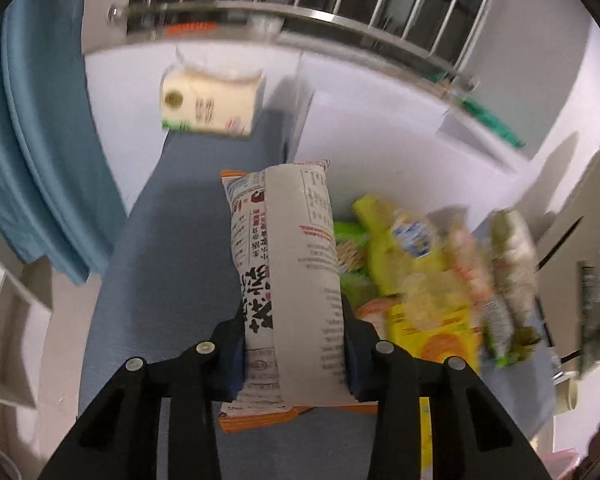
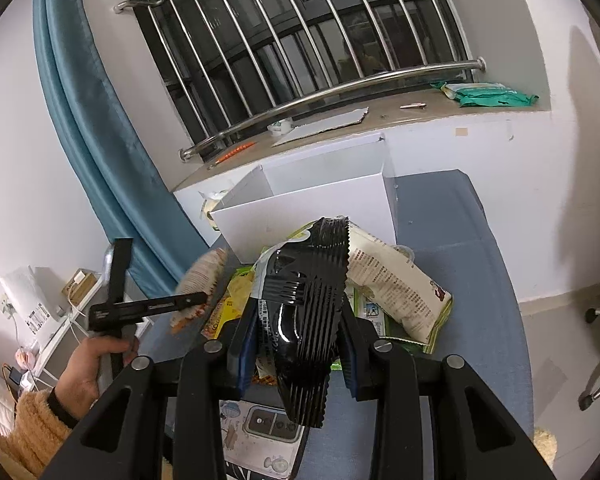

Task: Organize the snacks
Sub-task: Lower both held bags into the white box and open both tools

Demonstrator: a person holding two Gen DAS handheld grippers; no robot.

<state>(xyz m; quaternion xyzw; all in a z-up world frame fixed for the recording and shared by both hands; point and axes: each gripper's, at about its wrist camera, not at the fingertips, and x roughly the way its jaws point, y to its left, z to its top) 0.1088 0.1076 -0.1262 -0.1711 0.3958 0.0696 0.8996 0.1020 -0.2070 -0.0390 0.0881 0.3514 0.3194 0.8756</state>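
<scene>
In the left wrist view the left gripper (image 1: pixel 294 360) pinches a white-and-orange snack packet (image 1: pixel 288 272) at its lower end, the packet's long axis running straight up the frame, away from the jaws. The right gripper (image 2: pixel 296 344) clamps a black crinkled packet (image 2: pixel 304 312), standing up the middle of the right wrist view. The white box (image 2: pixel 312 204) sits just above, beyond the snack pile (image 2: pixel 396 288); which hand is nearer is hard to judge, perhaps the right.
</scene>
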